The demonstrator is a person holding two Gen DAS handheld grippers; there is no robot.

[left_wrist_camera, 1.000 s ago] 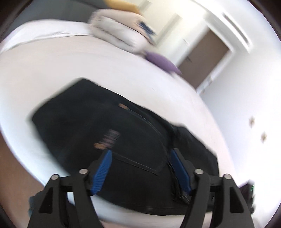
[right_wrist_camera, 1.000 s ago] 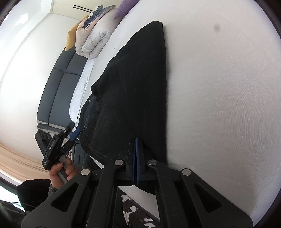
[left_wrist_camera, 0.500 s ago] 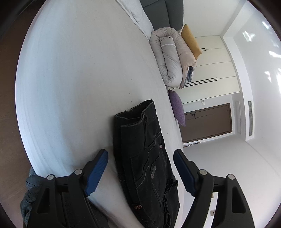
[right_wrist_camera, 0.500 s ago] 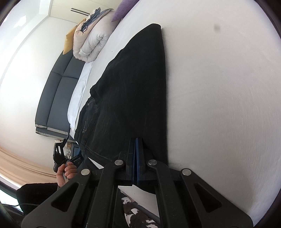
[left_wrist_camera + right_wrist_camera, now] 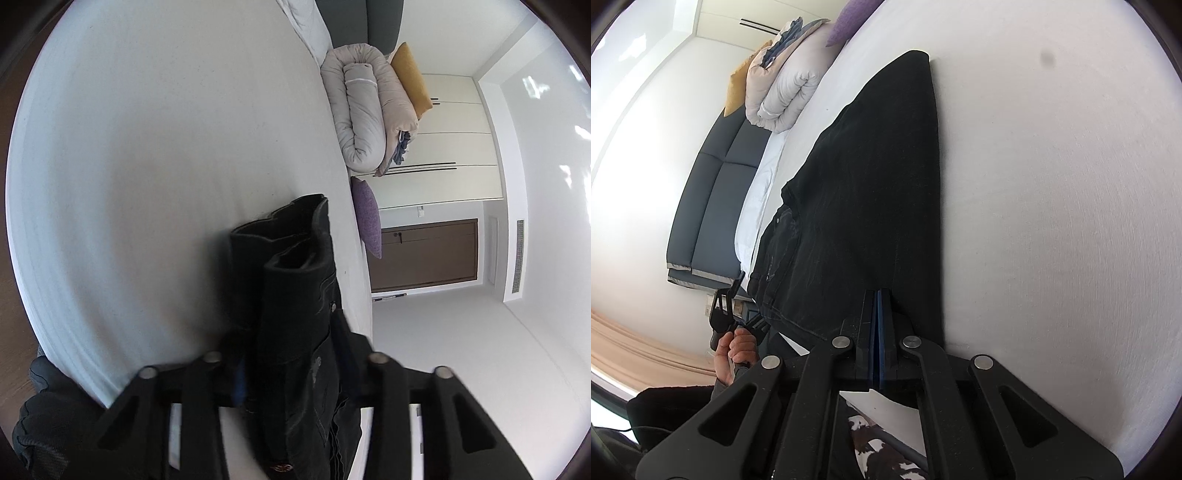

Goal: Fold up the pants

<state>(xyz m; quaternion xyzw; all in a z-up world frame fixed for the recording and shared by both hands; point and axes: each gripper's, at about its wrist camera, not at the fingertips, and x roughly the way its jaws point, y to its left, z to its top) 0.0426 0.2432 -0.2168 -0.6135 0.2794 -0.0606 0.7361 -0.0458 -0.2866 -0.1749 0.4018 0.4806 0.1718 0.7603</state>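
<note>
Bare sheet [image 5: 1052,203] flanks the pants [image 5: 871,184]; rolled duvet [image 5: 364,110] lies well apart.

Black denim pants [image 5: 871,192] lie stretched out long across the white bed [image 5: 1052,203], legs stacked one on the other and running away to a narrow hem end far up the sheet. The near edge hangs just at the mattress edge. At the waist end [image 5: 295,295] the fabric bunches up, the waistband standing open in thick folds, with pale stitching and a small metal rivet showing on the pocket side. A copper-toned button peeks out low down. The cloth looks flat and smooth along the legs.
</note>
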